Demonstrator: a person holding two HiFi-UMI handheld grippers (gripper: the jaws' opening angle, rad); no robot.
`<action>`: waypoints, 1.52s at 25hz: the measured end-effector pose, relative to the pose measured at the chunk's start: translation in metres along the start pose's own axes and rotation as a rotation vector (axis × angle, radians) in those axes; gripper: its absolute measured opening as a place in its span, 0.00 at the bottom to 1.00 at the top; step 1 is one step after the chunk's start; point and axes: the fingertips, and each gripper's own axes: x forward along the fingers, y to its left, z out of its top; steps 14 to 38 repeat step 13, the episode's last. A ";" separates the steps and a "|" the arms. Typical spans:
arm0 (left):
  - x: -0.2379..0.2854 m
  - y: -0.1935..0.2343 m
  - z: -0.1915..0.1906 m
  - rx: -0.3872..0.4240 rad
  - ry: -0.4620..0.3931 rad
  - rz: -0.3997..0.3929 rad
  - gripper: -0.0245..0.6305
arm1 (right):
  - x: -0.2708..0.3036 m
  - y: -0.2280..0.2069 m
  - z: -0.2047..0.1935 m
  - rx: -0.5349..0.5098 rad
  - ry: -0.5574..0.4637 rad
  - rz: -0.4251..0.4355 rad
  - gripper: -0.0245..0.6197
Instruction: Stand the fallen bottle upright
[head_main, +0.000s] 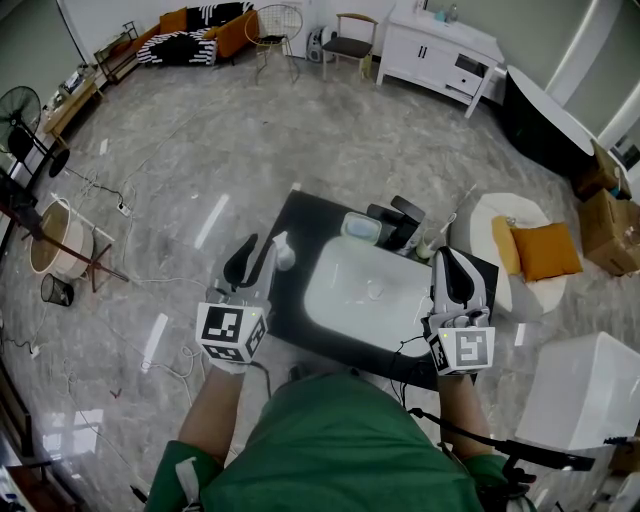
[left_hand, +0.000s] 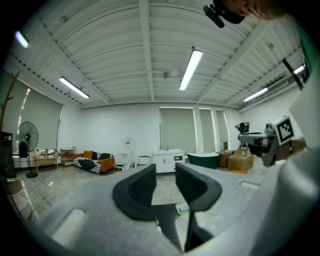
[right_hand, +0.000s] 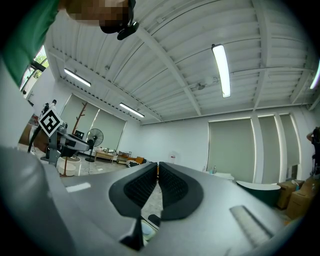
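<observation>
In the head view a small white bottle (head_main: 283, 251) with a narrow top is at the left edge of the black table (head_main: 300, 215); it looks upright, though I cannot be sure. My left gripper (head_main: 246, 262) hangs just left of it, jaws a narrow gap apart with nothing between them. In the left gripper view the gripper (left_hand: 165, 186) points level into the room and the bottle does not show. My right gripper (head_main: 455, 272) is over the table's right side, beside the white basin (head_main: 345, 300). In the right gripper view its (right_hand: 157, 184) pads are together and empty.
A clear tub (head_main: 360, 228) and a black faucet (head_main: 403, 222) stand behind the basin. A white round seat with an orange cushion (head_main: 545, 250) is to the right, and a white box (head_main: 585, 390) sits at the lower right. Cables lie on the floor (head_main: 170, 350) to the left.
</observation>
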 end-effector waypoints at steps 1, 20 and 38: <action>0.000 0.000 0.000 0.004 0.002 -0.002 0.21 | 0.001 0.000 0.000 0.000 0.002 0.000 0.05; -0.004 0.012 -0.001 0.012 0.014 0.011 0.21 | 0.011 0.009 0.003 0.001 0.010 0.014 0.05; -0.004 0.012 -0.001 0.012 0.014 0.011 0.21 | 0.011 0.009 0.003 0.001 0.010 0.014 0.05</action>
